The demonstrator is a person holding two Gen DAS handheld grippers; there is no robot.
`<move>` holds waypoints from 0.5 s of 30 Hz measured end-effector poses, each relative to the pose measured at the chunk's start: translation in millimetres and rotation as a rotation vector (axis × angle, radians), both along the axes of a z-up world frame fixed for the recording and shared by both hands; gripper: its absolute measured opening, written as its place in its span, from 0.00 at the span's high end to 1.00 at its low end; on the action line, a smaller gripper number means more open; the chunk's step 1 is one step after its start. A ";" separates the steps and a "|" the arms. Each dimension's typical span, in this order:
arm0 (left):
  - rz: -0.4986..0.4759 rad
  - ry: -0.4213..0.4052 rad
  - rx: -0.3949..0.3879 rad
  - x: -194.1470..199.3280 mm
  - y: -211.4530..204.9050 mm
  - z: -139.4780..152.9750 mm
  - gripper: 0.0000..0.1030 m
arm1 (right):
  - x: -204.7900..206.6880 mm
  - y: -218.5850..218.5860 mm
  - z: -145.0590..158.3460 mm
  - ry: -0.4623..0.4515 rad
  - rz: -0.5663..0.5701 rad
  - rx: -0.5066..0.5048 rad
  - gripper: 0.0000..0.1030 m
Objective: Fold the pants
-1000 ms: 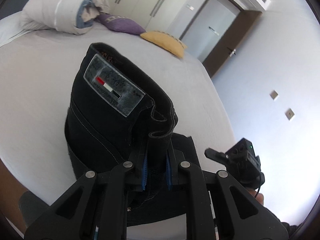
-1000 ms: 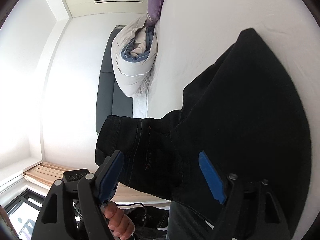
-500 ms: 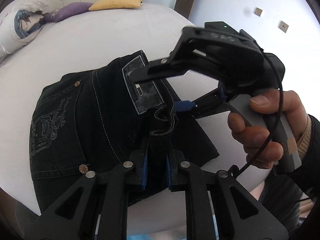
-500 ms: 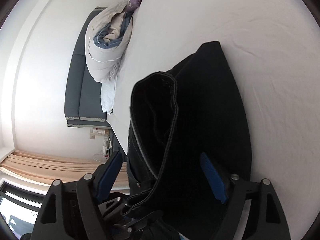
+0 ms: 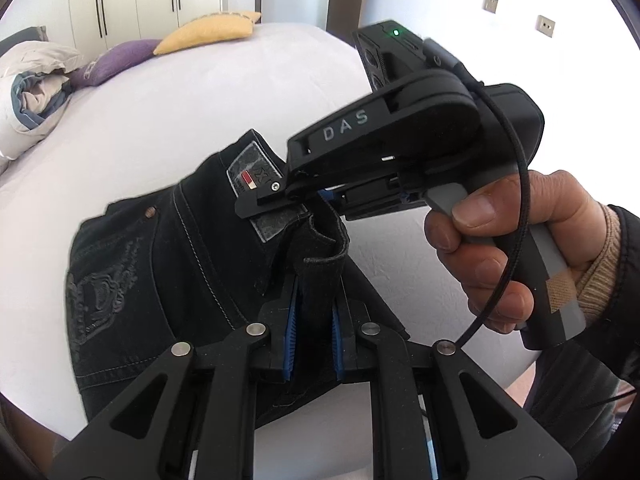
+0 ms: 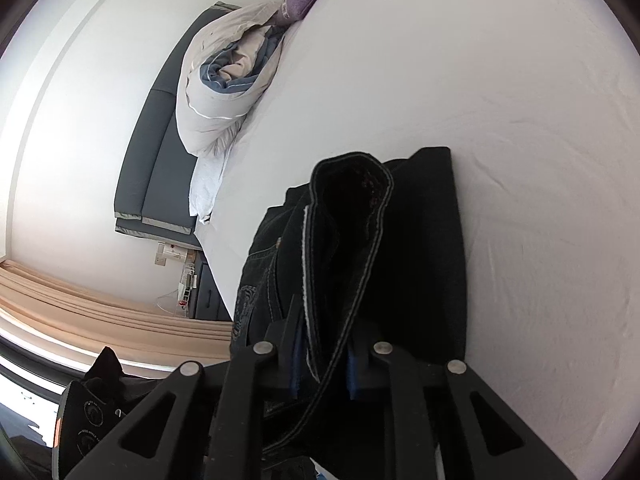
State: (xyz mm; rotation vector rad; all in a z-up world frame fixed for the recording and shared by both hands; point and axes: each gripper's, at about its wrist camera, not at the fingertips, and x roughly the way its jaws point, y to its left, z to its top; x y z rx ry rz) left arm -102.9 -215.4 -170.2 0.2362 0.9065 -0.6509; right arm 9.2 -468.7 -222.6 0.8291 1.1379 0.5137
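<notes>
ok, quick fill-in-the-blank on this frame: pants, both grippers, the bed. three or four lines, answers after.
1. The left gripper is shut on the ____ of the black pants.
2. The right gripper is closing with the pants' ____ fabric between its pads.
3. The pants lie on a ____ bed sheet.
4. Beside the purple pillow at the far end of the bed lies a ____ pillow.

Missing words: waistband; black; white; yellow

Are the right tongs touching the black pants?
Touching: the right wrist view shows the closing right tongs with the black pants waistband between their blue pads.
</notes>
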 end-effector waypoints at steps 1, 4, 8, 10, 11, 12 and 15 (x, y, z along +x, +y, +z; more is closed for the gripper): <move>-0.004 0.009 0.012 1.0 -4.4 -7.7 0.88 | -0.9 -2.5 -4.8 0.007 -0.002 -0.014 0.82; -0.012 0.029 0.030 4.6 -15.4 -23.0 0.88 | -5.4 -12.9 -21.6 0.048 -0.047 0.010 0.82; -0.031 0.015 0.067 1.8 -21.5 -36.2 0.83 | -5.7 -18.6 -36.3 0.076 -0.058 0.033 0.77; -0.025 0.041 0.038 9.4 -17.4 -31.9 0.77 | -6.4 -26.6 -41.3 0.105 -0.069 0.099 0.76; -0.023 0.075 0.013 7.1 -12.5 -26.7 0.74 | -7.5 -29.9 -38.3 0.104 -0.075 0.095 0.70; -0.014 0.110 -0.017 8.4 -4.4 -21.1 0.62 | -9.6 -33.9 -32.9 0.089 -0.086 0.077 0.62; 0.025 0.111 -0.115 3.6 28.8 7.0 0.28 | -16.0 -51.2 -14.9 0.061 -0.145 0.036 0.48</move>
